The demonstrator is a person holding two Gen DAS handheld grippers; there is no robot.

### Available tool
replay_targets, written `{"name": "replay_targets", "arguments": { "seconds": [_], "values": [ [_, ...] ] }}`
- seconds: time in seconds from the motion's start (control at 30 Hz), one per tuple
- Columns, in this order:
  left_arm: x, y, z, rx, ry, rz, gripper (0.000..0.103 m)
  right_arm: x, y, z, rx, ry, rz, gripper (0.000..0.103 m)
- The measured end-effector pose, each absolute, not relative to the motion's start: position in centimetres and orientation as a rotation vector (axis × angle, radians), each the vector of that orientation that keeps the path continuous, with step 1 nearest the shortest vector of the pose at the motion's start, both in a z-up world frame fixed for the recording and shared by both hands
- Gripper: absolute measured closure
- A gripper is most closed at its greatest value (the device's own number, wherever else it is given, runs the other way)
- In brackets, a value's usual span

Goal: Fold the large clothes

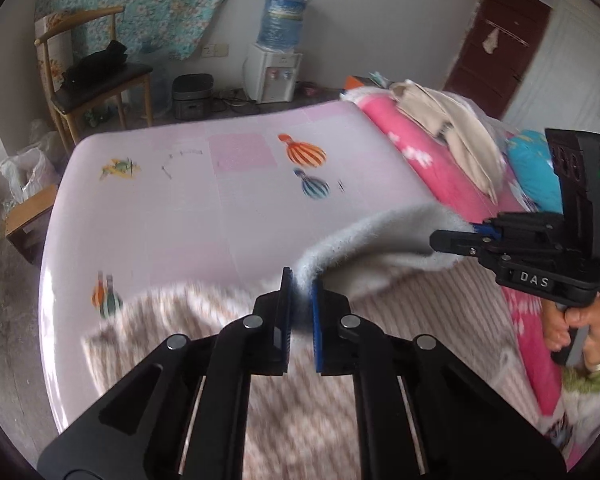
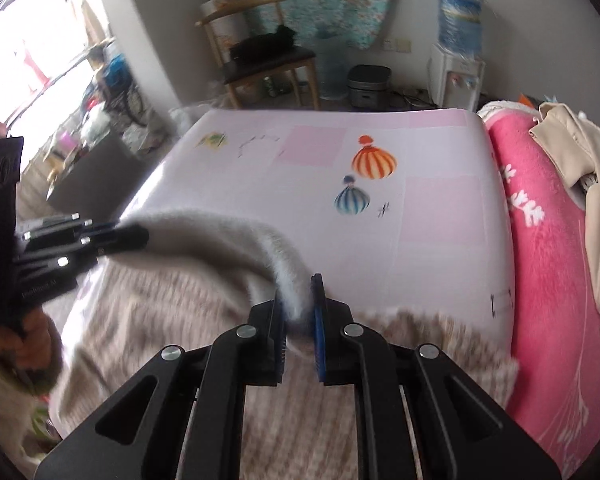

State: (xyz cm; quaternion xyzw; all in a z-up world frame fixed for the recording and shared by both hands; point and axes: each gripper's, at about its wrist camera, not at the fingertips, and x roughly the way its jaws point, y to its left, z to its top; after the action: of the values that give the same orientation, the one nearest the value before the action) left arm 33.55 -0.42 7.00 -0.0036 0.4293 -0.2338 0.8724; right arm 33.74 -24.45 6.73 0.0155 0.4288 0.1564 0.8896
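Nearest, the left gripper [image 1: 300, 292] is clenched on the fuzzy white edge of a large beige knitted garment with a pale fleecy lining [image 1: 228, 320], which lies on the near part of the bed. To its right, the right gripper [image 2: 298, 296] grasps the same lifted edge. Beyond stretches the pale pink bed sheet printed with striped balloons [image 1: 180, 216], then a rolled pink blanket [image 2: 540, 240] at right, and farthest a wooden chair [image 1: 96, 80].

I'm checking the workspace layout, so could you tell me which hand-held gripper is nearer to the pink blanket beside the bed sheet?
Right. The right hand-held gripper grips the fuzzy garment on the side toward the pink blanket; the left hand-held gripper grips it farther away.
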Motion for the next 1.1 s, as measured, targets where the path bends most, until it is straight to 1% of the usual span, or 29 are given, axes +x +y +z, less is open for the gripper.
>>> {"name": "replay_targets", "arguments": {
  "seconds": [0.07,0.1,0.13,0.17,0.2,0.23,0.3,0.37,0.43,0.47,0.6,0.7,0.8,0.9,1.0,1.1],
  "values": [
    [31.2,0.0,5.7,0.000,0.907,-0.492,0.095,31.2,-23.9,5.0,-0.025,0.927,0.363,0.086],
    [30.2,0.2,4.8,-0.001,0.914,-0.493,0.095,30.0,-23.8,4.2,-0.042,0.964,0.387,0.082],
    [29.5,0.4,3.9,-0.009,0.921,-0.498,0.095,29.3,-24.0,4.1,-0.020,0.973,0.400,0.081],
    [29.1,0.6,3.3,-0.019,0.926,-0.496,0.095,28.7,-24.4,4.4,0.015,0.970,0.421,0.080],
    [28.9,0.7,2.6,-0.028,0.931,-0.494,0.095,28.2,-25.1,5.5,0.084,0.943,0.468,0.076],
    [28.7,0.7,2.2,-0.032,0.929,-0.491,0.095,28.0,-25.4,6.5,0.126,0.913,0.498,0.075],
    [28.7,0.7,1.9,-0.050,0.923,-0.488,0.095,28.7,-25.9,8.5,0.210,0.851,0.525,0.075],
    [28.6,0.7,1.7,-0.067,0.924,-0.488,0.096,30.4,-25.2,9.2,0.250,0.852,0.521,0.075],
    [28.4,0.8,1.7,-0.072,0.924,-0.490,0.095,32.2,-23.7,7.9,0.281,0.890,0.536,0.075],
    [28.2,1.0,1.6,-0.072,0.928,-0.489,0.092,32.9,-22.8,6.9,0.281,0.920,0.545,0.075],
    [26.2,3.2,2.6,-0.112,0.918,-0.487,0.091,34.0,-20.1,0.5,0.184,1.089,0.513,0.075],
    [25.0,5.3,4.5,-0.161,0.868,-0.512,0.091,31.9,-20.4,-0.5,0.151,1.056,0.527,0.075],
    [26.6,5.1,6.1,-0.157,0.841,-0.510,0.091,31.0,-20.2,-0.4,0.100,1.063,0.517,0.075],
    [29.9,3.1,6.6,-0.154,0.846,-0.538,0.091,30.4,-20.6,1.0,0.082,1.044,0.508,0.075],
    [33.4,0.4,5.3,-0.151,0.897,-0.575,0.091,30.8,-22.3,3.2,0.136,0.980,0.448,0.075],
    [36.1,-1.7,2.2,-0.112,1.008,-0.568,0.091,32.2,-23.5,2.8,0.101,0.974,0.367,0.075]
  ]
}}
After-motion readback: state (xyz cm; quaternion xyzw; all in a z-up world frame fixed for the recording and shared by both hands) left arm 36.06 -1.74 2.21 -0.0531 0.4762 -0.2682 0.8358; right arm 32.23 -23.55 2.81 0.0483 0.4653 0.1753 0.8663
